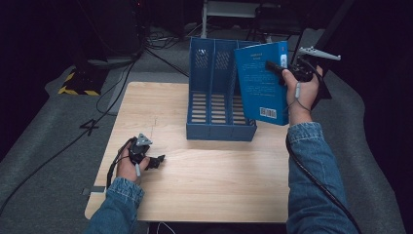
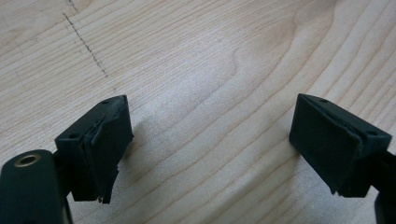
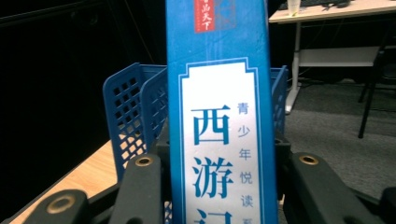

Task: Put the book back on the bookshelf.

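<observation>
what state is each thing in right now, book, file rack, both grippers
blue book: lifted off the table, upright, slightly tilted, spine clamped.
right gripper: shut on the blue book.
left gripper: open, empty, low over the wooden table.
blue file rack: standing upright on the table, visible slots empty.

1 book (image 1: 260,83), 1 blue file rack (image 1: 216,114) w/ 3 slots, 2 grippers.

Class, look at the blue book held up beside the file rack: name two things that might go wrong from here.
1. The right gripper pinches the blue book only near its spine edge, tilted in the air; it might swing or slip.
2. The book hangs beside the blue file rack, whose dividers are narrow; its corner might catch and shove the rack.
</observation>
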The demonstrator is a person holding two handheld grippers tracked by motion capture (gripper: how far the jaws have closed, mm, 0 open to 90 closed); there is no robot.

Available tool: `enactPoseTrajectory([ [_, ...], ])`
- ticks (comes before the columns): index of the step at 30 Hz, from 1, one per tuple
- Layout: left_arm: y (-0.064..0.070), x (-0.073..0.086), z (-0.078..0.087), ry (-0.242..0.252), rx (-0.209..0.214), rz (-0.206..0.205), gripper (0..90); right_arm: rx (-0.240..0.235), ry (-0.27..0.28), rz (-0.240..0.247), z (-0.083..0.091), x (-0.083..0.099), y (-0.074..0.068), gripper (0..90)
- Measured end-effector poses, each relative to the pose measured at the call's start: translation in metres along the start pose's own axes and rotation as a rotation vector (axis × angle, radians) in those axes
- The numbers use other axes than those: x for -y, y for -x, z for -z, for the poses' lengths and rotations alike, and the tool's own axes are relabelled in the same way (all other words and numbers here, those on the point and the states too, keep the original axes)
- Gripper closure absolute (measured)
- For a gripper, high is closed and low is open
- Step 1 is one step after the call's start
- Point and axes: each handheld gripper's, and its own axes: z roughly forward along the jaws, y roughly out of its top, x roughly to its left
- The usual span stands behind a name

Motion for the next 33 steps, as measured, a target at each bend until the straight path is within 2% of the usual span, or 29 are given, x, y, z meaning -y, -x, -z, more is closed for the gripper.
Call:
enactPoseTrajectory([
  [6, 0.0, 0.0, 0.0, 0.0, 0.001, 0.0, 13.4, 0.02, 0.004, -0.027, 0.0, -0.001, 0.009, 61.8],
  [12, 0.0, 0.0, 0.0, 0.0, 0.0, 0.0, 13.5, 0.055, 0.016, -0.095, -0.002, 0.0, 0.015, 61.7],
  [15, 0.0, 0.0, 0.0, 0.0, 0.001, 0.0, 13.4, 0.089, 0.01, -0.107, -0.005, -0.001, 0.01, 61.7],
  [20, 0.0, 0.0, 0.0, -0.001, 0.001, 0.0, 13.4, 0.12, -0.009, -0.087, -0.015, -0.004, -0.004, 61.7],
  [24, 0.0, 0.0, 0.0, -0.001, 0.001, 0.0, 13.4, 0.109, -0.017, -0.075, -0.023, -0.005, -0.012, 61.7],
  [27, 0.0, 0.0, 0.0, 0.0, 0.001, 0.0, 13.4, 0.08, -0.001, -0.064, -0.033, -0.004, -0.02, 61.7],
  [33, 0.0, 0.0, 0.0, 0.0, 0.001, 0.0, 13.5, 0.056, 0.043, -0.064, -0.045, 0.002, -0.021, 61.7],
])
